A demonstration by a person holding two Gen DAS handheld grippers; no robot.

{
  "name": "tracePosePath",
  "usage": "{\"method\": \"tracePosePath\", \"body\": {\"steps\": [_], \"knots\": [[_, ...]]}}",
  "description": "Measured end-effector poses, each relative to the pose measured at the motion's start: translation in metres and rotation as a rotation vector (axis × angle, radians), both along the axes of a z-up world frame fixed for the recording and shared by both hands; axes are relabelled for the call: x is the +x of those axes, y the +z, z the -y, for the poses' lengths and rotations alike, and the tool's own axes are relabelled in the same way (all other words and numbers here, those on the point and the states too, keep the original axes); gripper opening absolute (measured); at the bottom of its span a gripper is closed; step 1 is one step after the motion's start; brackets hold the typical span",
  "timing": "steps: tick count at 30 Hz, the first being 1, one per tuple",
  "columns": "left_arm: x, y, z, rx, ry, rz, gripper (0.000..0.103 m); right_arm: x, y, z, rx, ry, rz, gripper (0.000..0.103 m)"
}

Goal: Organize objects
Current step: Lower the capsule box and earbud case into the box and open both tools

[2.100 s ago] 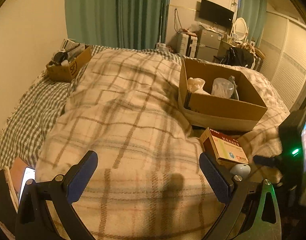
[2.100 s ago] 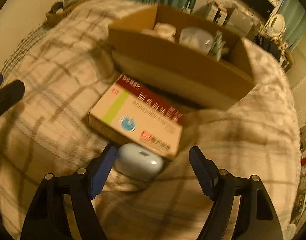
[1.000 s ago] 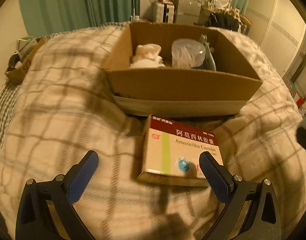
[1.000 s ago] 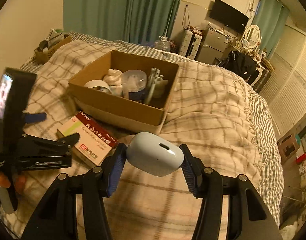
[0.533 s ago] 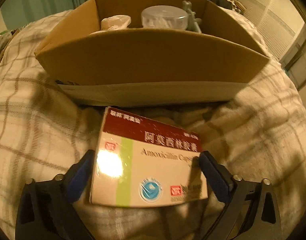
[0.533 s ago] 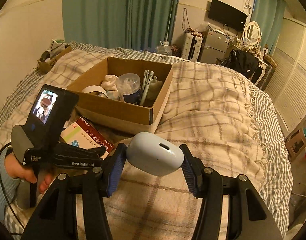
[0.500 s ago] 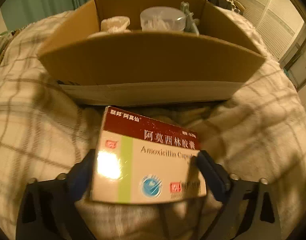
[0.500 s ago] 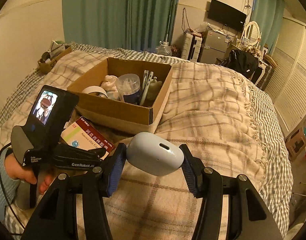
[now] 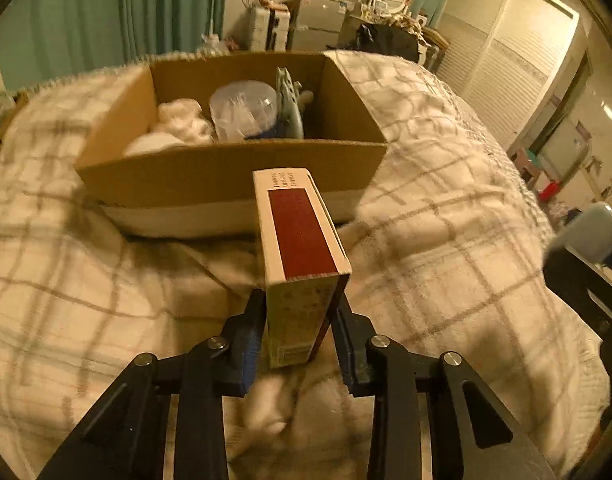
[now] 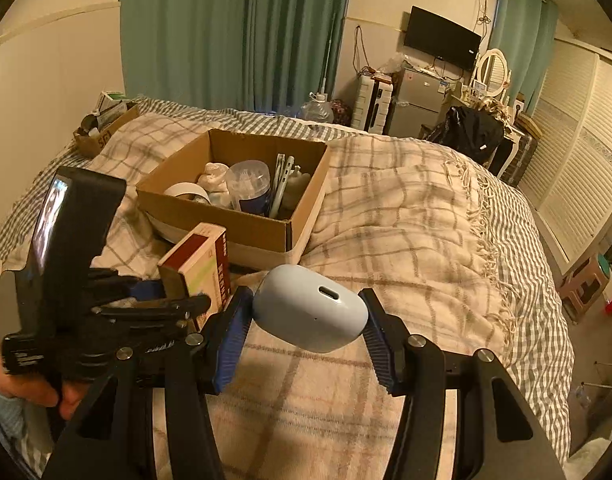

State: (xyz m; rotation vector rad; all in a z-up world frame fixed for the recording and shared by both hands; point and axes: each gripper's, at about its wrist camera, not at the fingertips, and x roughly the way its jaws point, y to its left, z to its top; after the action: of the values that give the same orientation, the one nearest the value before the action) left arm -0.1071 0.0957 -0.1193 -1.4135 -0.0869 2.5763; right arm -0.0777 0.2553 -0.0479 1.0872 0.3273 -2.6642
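Note:
My left gripper is shut on the medicine box, a cream carton with a dark red band, held on edge above the blanket just in front of the open cardboard box. The medicine box also shows in the right wrist view. My right gripper is shut on a pale blue earbud case, held above the blanket to the right of the left gripper. The cardboard box holds a tape roll, a white cloth, a clear plastic jar and some tools.
A plaid blanket covers the bed. A small cardboard box with clutter sits at the bed's far left corner. Green curtains, a fridge and a TV stand beyond the bed. White louvred wardrobe doors line the right wall.
My left gripper has closed on the medicine box and lifted it off the blanket, turned on edge. My right gripper still holds the earbud case in about the same place.

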Motion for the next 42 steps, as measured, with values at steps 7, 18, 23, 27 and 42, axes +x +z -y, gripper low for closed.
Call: {"method": "tracePosePath", "body": {"steps": [7,18,23,27,42], "knots": [[0.001,0.034,0.017,-0.017,0.033,-0.123,0.029,0.011,0.011,0.002,0.013,0.001,-0.02,0.053],[0.013,0.117,0.051,-0.008,0.084,-0.317,0.029,0.017,0.065,0.028,0.019,0.062,-0.117,0.053],[0.005,0.148,0.063,-0.027,0.098,-0.378,0.029,-0.002,0.089,0.049,0.01,0.095,-0.144,0.053],[-0.012,0.16,0.069,-0.054,0.105,-0.412,0.029,-0.031,0.1,0.065,0.01,0.106,-0.151,0.053],[-0.12,0.091,0.079,-0.063,0.092,-0.255,0.029,-0.178,0.019,0.106,0.044,0.097,0.039,0.053]]}}
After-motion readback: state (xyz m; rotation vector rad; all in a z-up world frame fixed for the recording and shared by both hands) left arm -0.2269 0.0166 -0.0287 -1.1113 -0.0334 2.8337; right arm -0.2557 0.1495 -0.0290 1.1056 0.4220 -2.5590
